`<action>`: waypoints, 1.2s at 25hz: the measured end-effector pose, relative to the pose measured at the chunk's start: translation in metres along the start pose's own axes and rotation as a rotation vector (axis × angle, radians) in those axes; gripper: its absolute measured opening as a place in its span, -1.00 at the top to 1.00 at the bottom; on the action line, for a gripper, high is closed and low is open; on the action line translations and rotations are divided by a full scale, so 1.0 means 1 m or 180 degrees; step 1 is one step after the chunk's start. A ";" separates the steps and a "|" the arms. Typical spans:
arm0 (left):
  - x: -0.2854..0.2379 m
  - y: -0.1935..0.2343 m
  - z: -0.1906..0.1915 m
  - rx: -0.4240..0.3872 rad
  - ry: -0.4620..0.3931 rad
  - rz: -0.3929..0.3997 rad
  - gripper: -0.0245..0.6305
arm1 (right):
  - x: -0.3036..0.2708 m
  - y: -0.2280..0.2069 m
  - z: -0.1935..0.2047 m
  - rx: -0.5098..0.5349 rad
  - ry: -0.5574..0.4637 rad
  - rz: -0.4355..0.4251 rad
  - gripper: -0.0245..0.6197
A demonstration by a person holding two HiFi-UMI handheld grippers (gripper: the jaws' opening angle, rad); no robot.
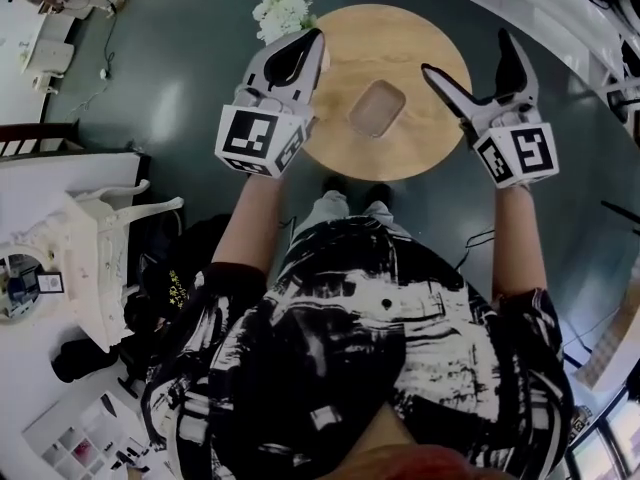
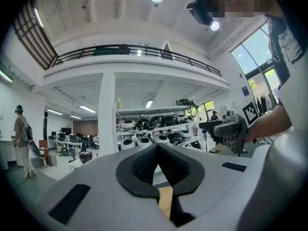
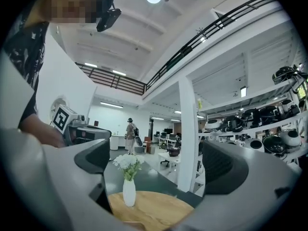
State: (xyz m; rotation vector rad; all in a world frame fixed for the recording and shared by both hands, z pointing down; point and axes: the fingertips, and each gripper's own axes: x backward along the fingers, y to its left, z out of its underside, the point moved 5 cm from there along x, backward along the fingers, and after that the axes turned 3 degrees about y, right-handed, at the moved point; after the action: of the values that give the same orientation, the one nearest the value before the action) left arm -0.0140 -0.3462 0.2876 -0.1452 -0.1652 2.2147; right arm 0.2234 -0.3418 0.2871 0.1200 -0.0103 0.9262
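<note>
Tray lies between left claw and right claw, touching neither

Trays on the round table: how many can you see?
1: a shallow tray near the middle of the round table, between the left gripper and right gripper. The left gripper hides some tabletop.

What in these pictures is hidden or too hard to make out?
- Head view: the vase, hidden beneath its flowers.
- Left gripper view: the table, all but a sliver behind the shut left gripper.
- Right gripper view: the tray, cut off by the bottom edge.
</note>
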 end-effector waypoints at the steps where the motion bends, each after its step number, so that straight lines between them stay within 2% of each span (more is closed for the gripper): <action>1: 0.000 0.006 0.000 0.0002 -0.0002 0.0005 0.93 | -0.005 0.001 0.001 -0.0001 0.0015 0.0001 -0.86; 9: -0.028 0.040 0.010 0.0020 -0.0028 0.0173 0.93 | -0.047 -0.010 0.033 -0.0068 0.0244 0.0058 -0.86; 14: -0.027 0.039 0.022 0.0095 -0.0027 0.0268 0.93 | -0.058 -0.006 0.061 -0.0089 0.0456 0.0005 -0.86; 30: -0.004 0.068 0.053 0.0360 -0.0040 0.0253 0.93 | -0.117 0.007 0.225 -0.0269 0.1762 -0.0518 -0.85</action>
State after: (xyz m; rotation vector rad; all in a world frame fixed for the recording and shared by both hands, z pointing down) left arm -0.0733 -0.3934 0.3282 -0.0766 -0.0415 2.2983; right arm 0.1568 -0.4555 0.5045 -0.2139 0.4666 0.7703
